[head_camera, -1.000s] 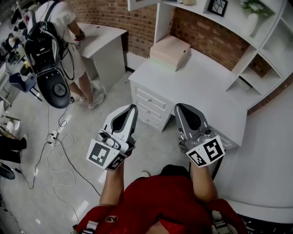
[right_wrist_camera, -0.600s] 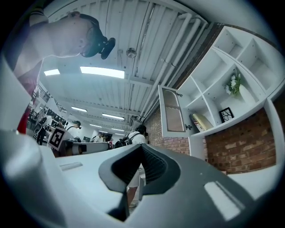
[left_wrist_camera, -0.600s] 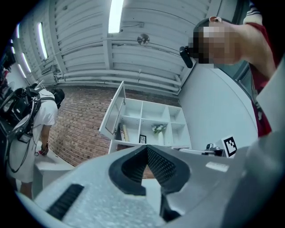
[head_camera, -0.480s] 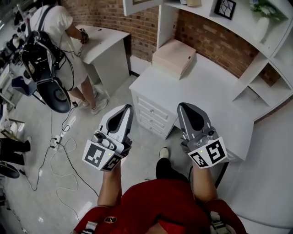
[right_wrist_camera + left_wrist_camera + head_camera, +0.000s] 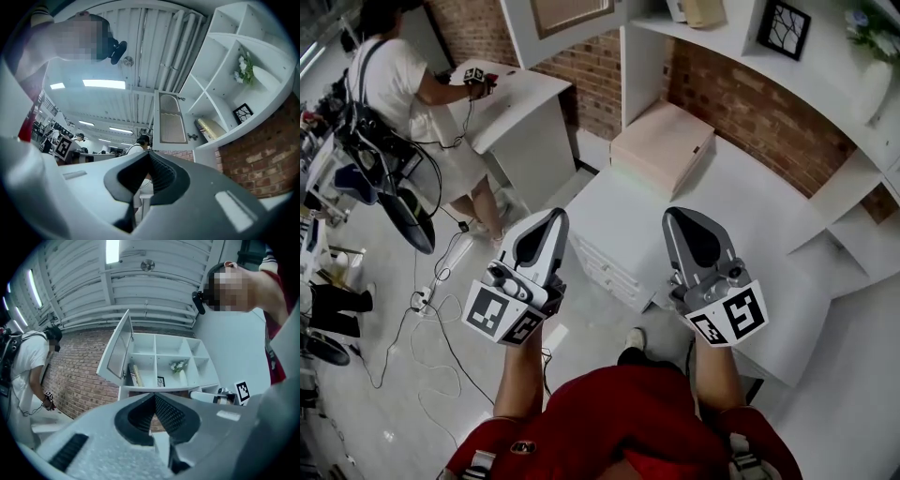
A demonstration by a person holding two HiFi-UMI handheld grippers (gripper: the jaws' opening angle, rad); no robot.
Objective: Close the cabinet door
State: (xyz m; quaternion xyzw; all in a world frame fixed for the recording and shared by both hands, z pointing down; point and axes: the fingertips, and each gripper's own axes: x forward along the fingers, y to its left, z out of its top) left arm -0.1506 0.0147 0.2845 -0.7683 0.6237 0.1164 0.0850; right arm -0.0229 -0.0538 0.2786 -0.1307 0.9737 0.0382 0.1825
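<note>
Ahead of and above both pairs of jaws, the white shelf unit [image 5: 164, 359] has drawn closer over the last second. In the head view the table [image 5: 750, 211] beneath it now fills far more of the space beyond the jaw tips, and less bare floor shows there than a moment ago. I take this as the person walking up to the furniture, so the task is still in its approach.

Up and to the left of the left jaws, the cabinet door [image 5: 117, 350] stands wide open, swung out from the left end of the shelves. The right gripper view shows it almost straight above that gripper's jaws. At the top of the head view its framed panel is now visible, where a second ago only its lower edge showed. It is still well apart from either gripper and nothing touches it.

Beyond the tips and between the two grippers, a pale pink box [image 5: 661, 145] lies on the table, and it has also slid nearer.

The left gripper [image 5: 553, 216] and right gripper [image 5: 677, 216] are held side by side, tilted slightly upward. Each pair of jaws is pressed together with nothing between them. Closed jaws suit a push, so the likely next need is to lift one gripper to the door's free edge and swing it shut.
</note>
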